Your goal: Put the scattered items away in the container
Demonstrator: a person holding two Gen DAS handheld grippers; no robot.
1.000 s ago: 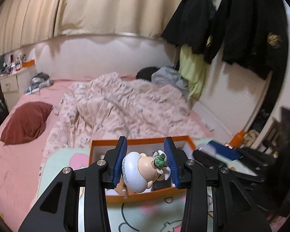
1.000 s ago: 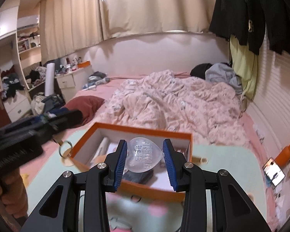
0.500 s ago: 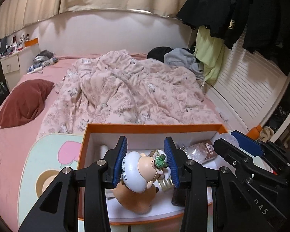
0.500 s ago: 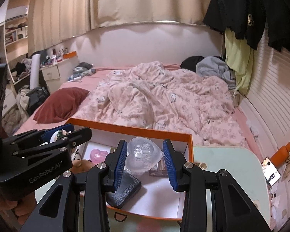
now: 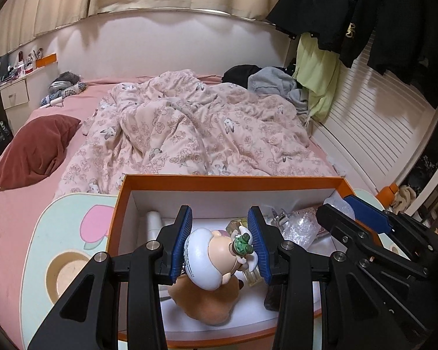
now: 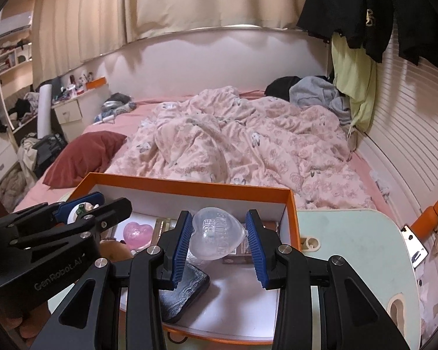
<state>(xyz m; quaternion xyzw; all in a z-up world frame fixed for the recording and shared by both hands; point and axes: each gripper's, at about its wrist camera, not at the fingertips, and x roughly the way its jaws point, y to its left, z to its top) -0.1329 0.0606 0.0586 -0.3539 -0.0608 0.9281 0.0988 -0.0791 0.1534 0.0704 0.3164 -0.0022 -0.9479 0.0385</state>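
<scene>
An orange box [image 5: 230, 180] with a white inside stands on a pale green table at the foot of a bed. My left gripper [image 5: 220, 243] is shut on a small white-capped figurine [image 5: 210, 255], held over the box's left half above a brown plush toy [image 5: 207, 300]. In the right wrist view my right gripper [image 6: 219, 243] is shut on a clear heart-shaped plastic case [image 6: 217, 234], held over the box [image 6: 189, 185] near its right wall. The left gripper [image 6: 81, 211] shows there too, at the left. The box holds a pink heart [image 6: 137, 232], a dark pouch [image 6: 184, 294] and a white tube [image 5: 154, 224].
The table [image 6: 350, 233] has a cartoon print and a cup hollow [image 5: 65, 274] at its left. Behind the box lies a bed with a crumpled pink duvet [image 5: 195, 134] and a dark red pillow [image 5: 35, 148]. Dark jackets [image 5: 394, 8] hang on the right wall.
Both grippers have come down and forward over the orange box, each still gripping its item. In the last half second they barely moved.
</scene>
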